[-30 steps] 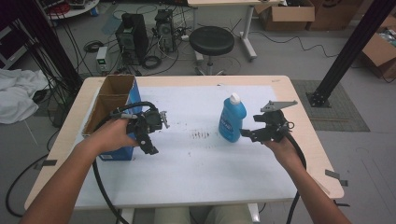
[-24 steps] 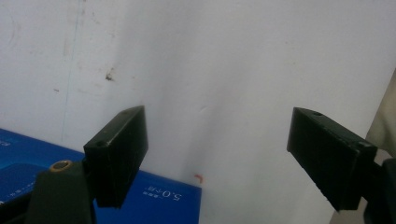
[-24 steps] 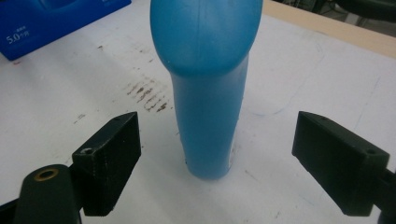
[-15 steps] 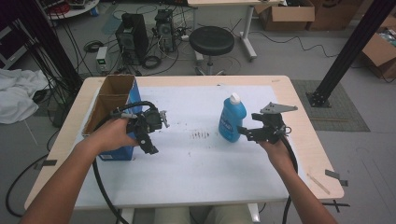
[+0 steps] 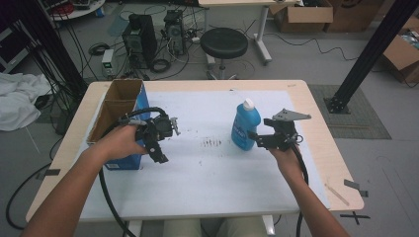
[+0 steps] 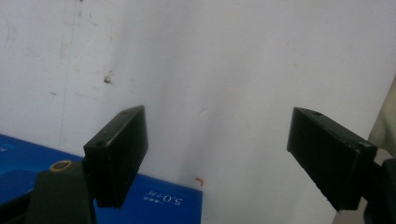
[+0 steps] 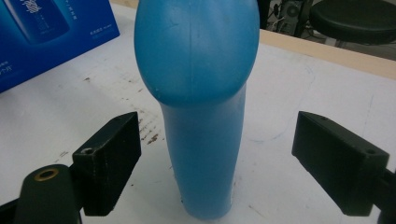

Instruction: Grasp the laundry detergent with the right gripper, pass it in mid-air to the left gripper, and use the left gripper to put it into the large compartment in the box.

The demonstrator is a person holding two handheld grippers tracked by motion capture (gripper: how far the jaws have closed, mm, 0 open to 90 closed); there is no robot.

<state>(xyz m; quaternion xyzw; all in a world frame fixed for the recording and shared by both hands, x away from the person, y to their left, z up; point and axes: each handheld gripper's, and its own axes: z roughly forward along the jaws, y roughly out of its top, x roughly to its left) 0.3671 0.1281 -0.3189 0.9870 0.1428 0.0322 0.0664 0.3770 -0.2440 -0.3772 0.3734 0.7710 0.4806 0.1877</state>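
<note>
White sheeting covers the wooden table (image 5: 316, 106), leaving a bare timber margin along the far and right edges. Standing upright right of centre is the blue bottle (image 5: 245, 125), well inside every edge, with open sheet in front of it and to its left.

Right gripper (image 5: 258, 138): held level just right of the bottle, jaws spread wide. The right gripper view places the bottle (image 7: 201, 116) between the two pads with a clear gap on each side; no contact.

Left gripper (image 5: 159, 153): held beside the blue cardboard box (image 5: 121, 111) at the table's left edge, jaws parted wide, nothing between them. The left gripper view shows bare sheet ahead and a printed corner of the box (image 6: 154, 198) below the left jaw.

Box stands open-topped, flush with the left margin; well apart from the bottle. Dark specks (image 5: 212, 143) mark the sheet between the two grippers.

The high view alone gives the room: grey floor, a black stool (image 5: 224, 43) beyond the far edge, computer towers (image 5: 141, 39) and cables behind, and cardboard cartons (image 5: 304, 15) far right.
</note>
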